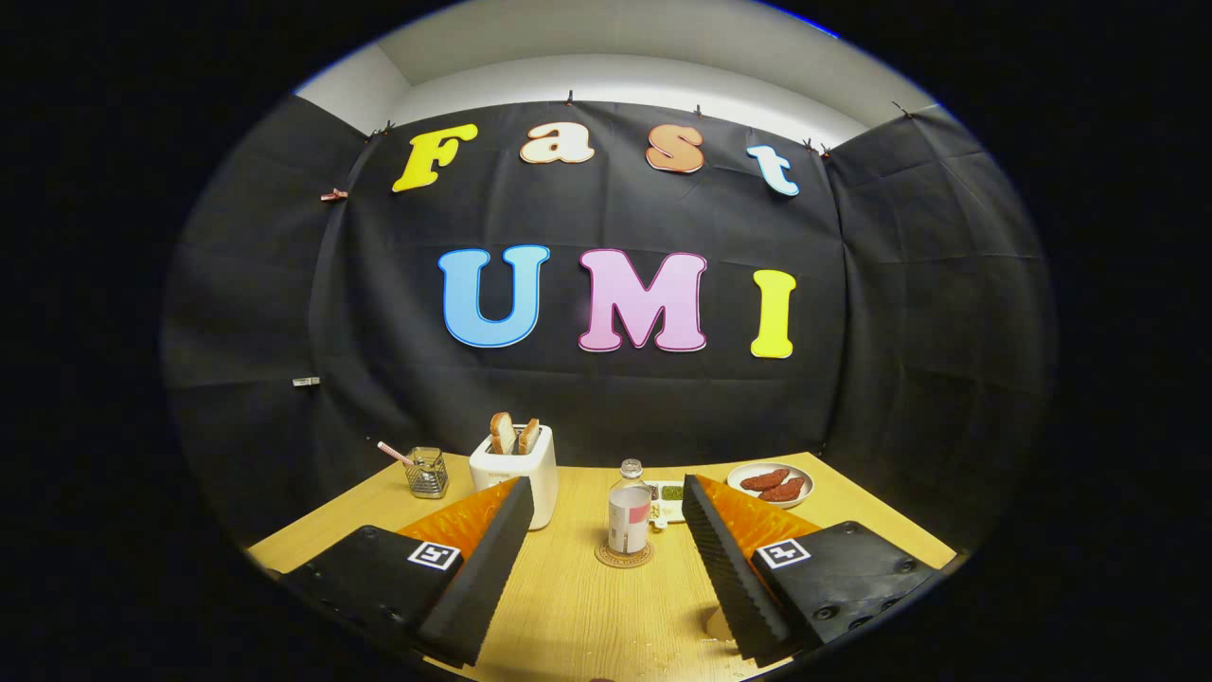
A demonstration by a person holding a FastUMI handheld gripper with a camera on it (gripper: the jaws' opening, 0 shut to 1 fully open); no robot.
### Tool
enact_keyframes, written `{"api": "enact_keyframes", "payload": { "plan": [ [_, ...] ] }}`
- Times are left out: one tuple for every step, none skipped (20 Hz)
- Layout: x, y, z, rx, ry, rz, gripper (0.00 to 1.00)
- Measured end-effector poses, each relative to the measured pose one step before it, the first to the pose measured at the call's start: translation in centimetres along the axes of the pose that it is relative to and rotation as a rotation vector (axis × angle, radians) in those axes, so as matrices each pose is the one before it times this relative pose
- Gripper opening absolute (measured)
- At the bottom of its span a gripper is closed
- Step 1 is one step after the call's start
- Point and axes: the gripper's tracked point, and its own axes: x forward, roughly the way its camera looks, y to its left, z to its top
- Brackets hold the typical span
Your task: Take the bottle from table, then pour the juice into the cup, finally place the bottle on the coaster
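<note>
**No print legible**

The bottle (pixel 629 519) carries a pale label, its print too small to read. The toaster's (pixel 519 472) front mark is equally unclear. The gripper (pixel 604 481), fingers spread wide, bears a square coded marker (pixel 434 555) on each finger.

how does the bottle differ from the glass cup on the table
The bottle is tall, narrow and capped, standing on a round coaster just ahead of the open hand-held gripper. The glass cup is short, open-topped, holds a striped straw, and sits directly on the table left of the toaster. Both stand upright.
</note>
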Motion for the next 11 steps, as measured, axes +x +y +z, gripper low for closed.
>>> {"api": "enact_keyframes", "payload": {
  "plan": [
    [-0.043, -0.162, 0.1, 0.00687, 0.0018, 0.00308, 0.97],
    [0.029, -0.099, 0.025, 0.00726, -0.00037, 0.00406, 0.97],
    [0.095, -0.035, 0.052, 0.00507, 0.00072, 0.00303, 0.97],
    [-0.023, -0.009, -0.024, 0.00066, 0.00264, 0.00496, 0.97],
    [0.05, -0.069, -0.028, -0.00581, 0.00192, 0.00213, 0.97],
    [0.174, -0.206, -0.097, -0.00768, 0.00258, 0.00237, 0.97],
    [0.047, 0.027, -0.046, -0.00536, 0.0017, 0.00446, 0.97],
    [0.139, -0.035, -0.04, -0.00011, 0.00097, 0.0047, 0.97],
    [0.101, 0.087, 0.066, 0.00438, 0.00026, 0.00456, 0.97],
    [-0.037, 0.023, 0.061, 0.0056, -0.00103, 0.00008, 0.97],
    [0.074, -0.126, 0.102, 0.00597, 0.00002, -0.00061, 0.97]
  ]
}}
